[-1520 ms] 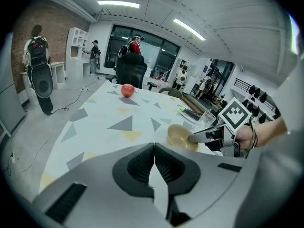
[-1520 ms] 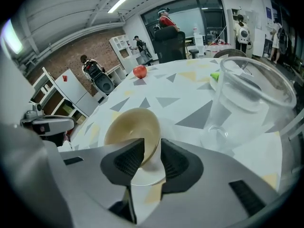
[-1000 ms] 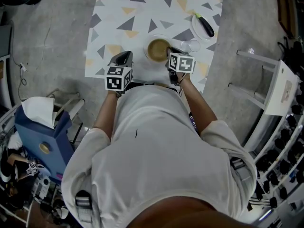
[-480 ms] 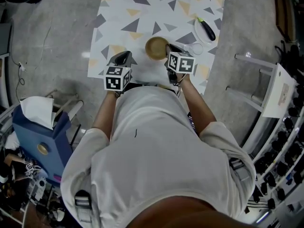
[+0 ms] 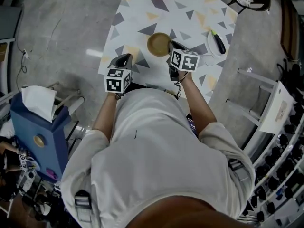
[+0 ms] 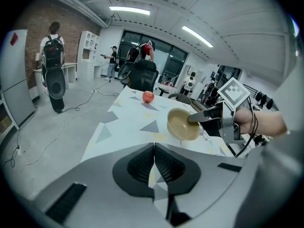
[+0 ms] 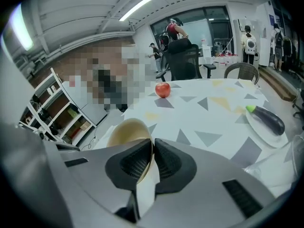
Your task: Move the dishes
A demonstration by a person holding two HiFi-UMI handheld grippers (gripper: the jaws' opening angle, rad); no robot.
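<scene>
Head view: right gripper (image 5: 170, 46) jaws clamped on the right rim of the tan bowl (image 5: 158, 43), held tilted above the surface (image 5: 185, 18). Left gripper (image 5: 124, 60) jaws closed, empty. Bowl not yet set down. Plate (image 5: 210, 48) with eggplant (image 5: 218, 42) at right looks left to move.

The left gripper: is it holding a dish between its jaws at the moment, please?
No, the left gripper has its jaws together with nothing between them; the right gripper holds the tan bowl.
</scene>
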